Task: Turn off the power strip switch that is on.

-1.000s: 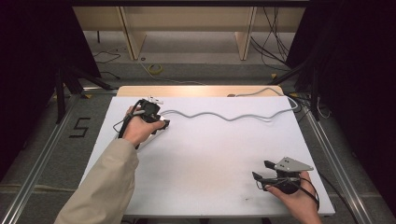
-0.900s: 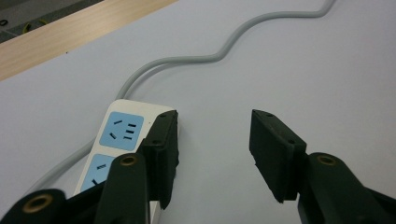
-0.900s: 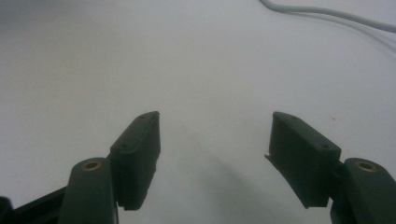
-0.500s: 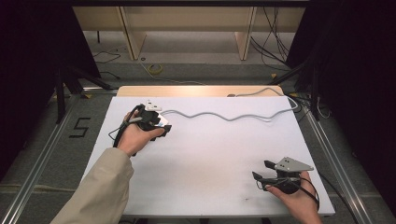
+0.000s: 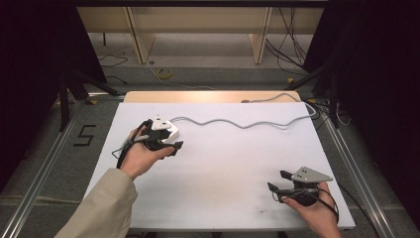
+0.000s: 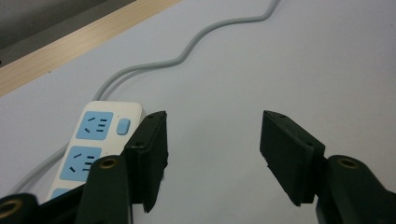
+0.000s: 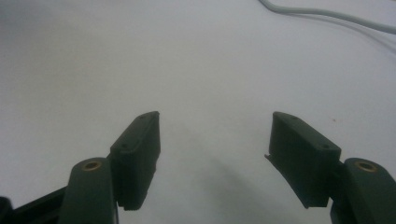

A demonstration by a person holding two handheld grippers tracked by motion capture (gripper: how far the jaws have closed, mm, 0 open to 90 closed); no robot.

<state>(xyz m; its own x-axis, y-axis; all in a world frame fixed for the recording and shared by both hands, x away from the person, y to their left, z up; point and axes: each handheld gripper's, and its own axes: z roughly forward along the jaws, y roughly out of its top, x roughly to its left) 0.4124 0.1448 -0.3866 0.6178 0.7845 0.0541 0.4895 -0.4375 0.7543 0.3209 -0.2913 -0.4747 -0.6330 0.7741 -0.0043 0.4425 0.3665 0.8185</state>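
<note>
A white power strip [image 5: 167, 130] with blue sockets [image 6: 95, 128] lies on the left part of the white table top [image 5: 223, 163]. Its grey cable [image 5: 237, 123] snakes rightward to the far right corner. My left gripper [image 5: 174, 146] sits just on the near side of the strip. Its jaws have just been opening, and in the left gripper view they stand wide apart over bare table [image 6: 215, 116], with the strip outside the left jaw. My right gripper [image 5: 277, 181] rests near the front right corner, open, with bare white surface between its jaws [image 7: 215, 114].
A wooden strip [image 5: 208, 96] borders the table's far edge. Metal rails [image 5: 346, 163] run along both sides, and a "5" mark [image 5: 84, 135] is on the floor at left. The cable [image 7: 327, 14] crosses the top right of the right gripper view.
My left hand has drawn back from the power strip toward the near edge, uncovering it, and its jaws have widened. The right hand has not moved.
</note>
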